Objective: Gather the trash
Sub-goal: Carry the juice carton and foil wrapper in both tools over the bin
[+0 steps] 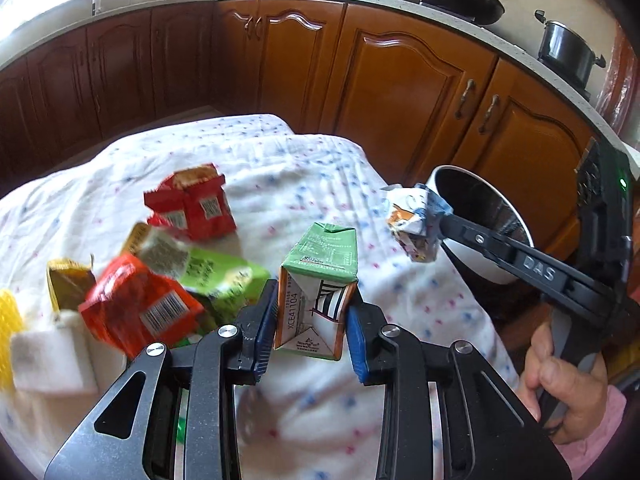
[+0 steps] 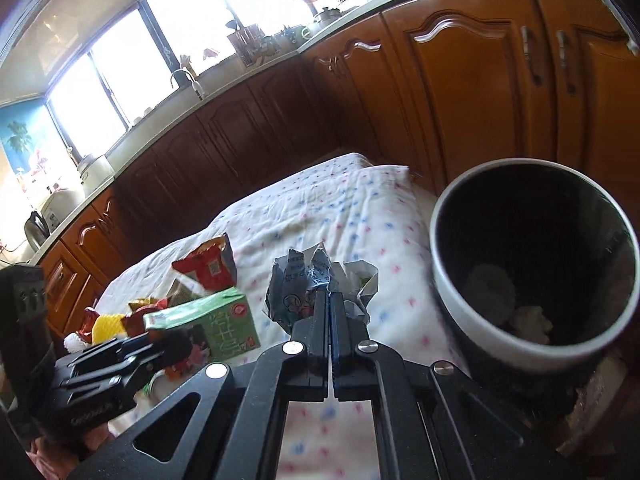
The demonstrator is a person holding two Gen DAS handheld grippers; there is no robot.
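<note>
My left gripper (image 1: pixel 312 320) is shut on a green and orange drink carton (image 1: pixel 320 276), its blue pads pressing both sides, just above the dotted white cloth (image 1: pixel 280 160). The same carton (image 2: pixel 212 324) shows in the right wrist view, held by the left gripper (image 2: pixel 160 344). My right gripper (image 2: pixel 330 300) is shut on a crumpled silver wrapper (image 2: pixel 312 284), close to the left of a dark round bin (image 2: pixel 452 304) with white scraps inside. From the left wrist view, the right gripper (image 1: pixel 440 224) holds the wrapper (image 1: pixel 416 220) at the bin's rim (image 1: pixel 524 232).
A blurred pile of trash lies at the left: red packets (image 1: pixel 192 204), a red box (image 1: pixel 140 304), a green box (image 1: pixel 224 276), a white block (image 1: pixel 52 356). Wooden cabinets (image 1: pixel 400 88) ring the table. A hand (image 1: pixel 568 380) grips the right tool's handle.
</note>
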